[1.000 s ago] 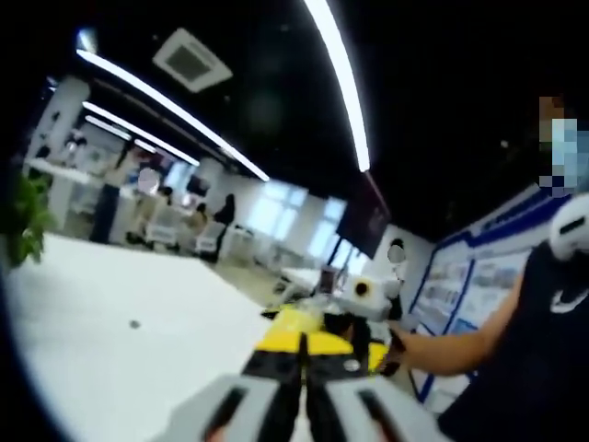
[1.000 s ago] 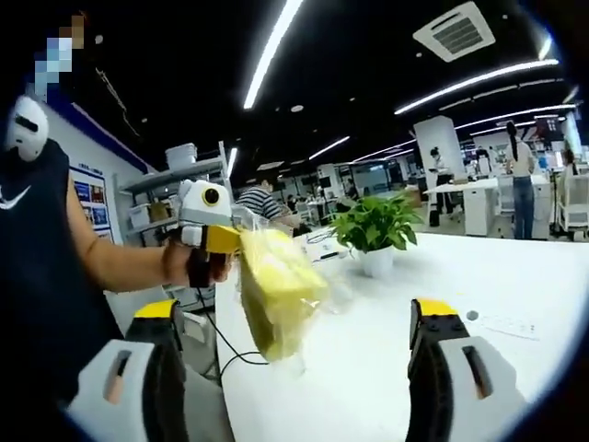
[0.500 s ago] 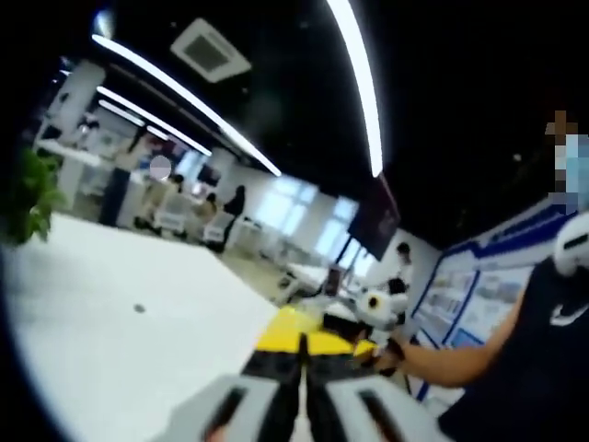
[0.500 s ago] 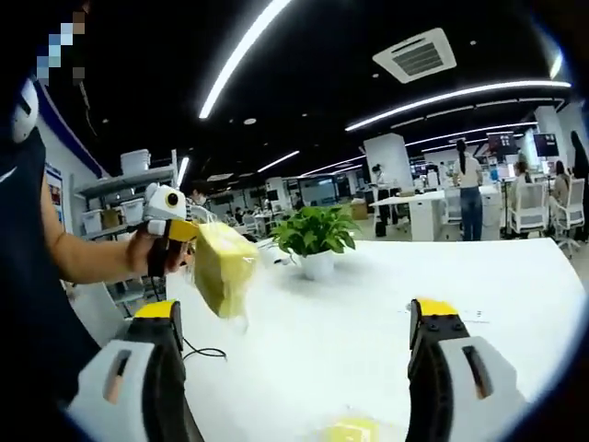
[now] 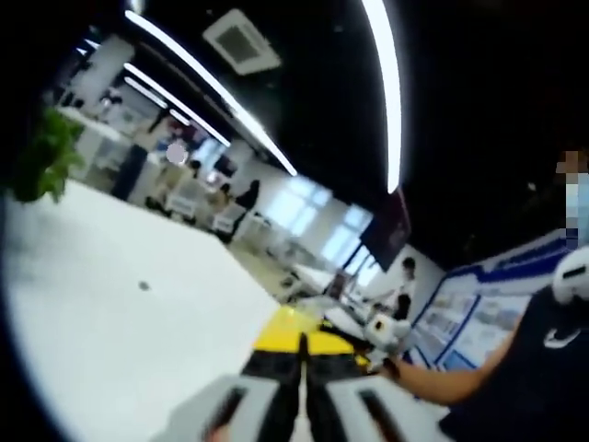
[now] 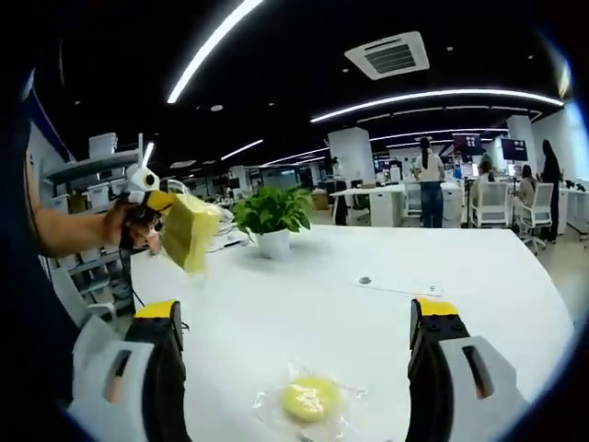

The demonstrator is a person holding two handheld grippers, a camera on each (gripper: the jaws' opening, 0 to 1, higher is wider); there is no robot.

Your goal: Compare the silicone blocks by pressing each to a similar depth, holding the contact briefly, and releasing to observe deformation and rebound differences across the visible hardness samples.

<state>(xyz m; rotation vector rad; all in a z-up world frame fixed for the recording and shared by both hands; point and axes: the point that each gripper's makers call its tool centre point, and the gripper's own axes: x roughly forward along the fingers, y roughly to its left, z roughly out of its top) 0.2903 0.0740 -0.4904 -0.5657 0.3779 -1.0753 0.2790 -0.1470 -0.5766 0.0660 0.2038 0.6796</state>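
Observation:
In the right gripper view, the left gripper (image 6: 173, 208) is held up at the left by a hand. It is shut on a yellow silicone block in a clear bag (image 6: 190, 232), which hangs above the white table (image 6: 460, 267). A second yellow block, round and bagged (image 6: 310, 399), lies on the table between the jaws of my open right gripper (image 6: 296, 308). In the left gripper view, the left gripper (image 5: 304, 343) shows its yellow tips pressed together. The right gripper (image 5: 382, 330) sits beyond them, held in a hand.
A potted plant (image 6: 271, 216) stands at the table's far side, with a paper strip (image 6: 400, 287) and a small dot (image 6: 365, 280) to its right. Shelves (image 6: 92, 184) stand at the left. People and desks fill the background. The person's arm (image 5: 451, 382) reaches in.
The right gripper view has tipped down, so the round bagged block on the table has come into sight. The left gripper with its bagged block now sits further left and smaller.

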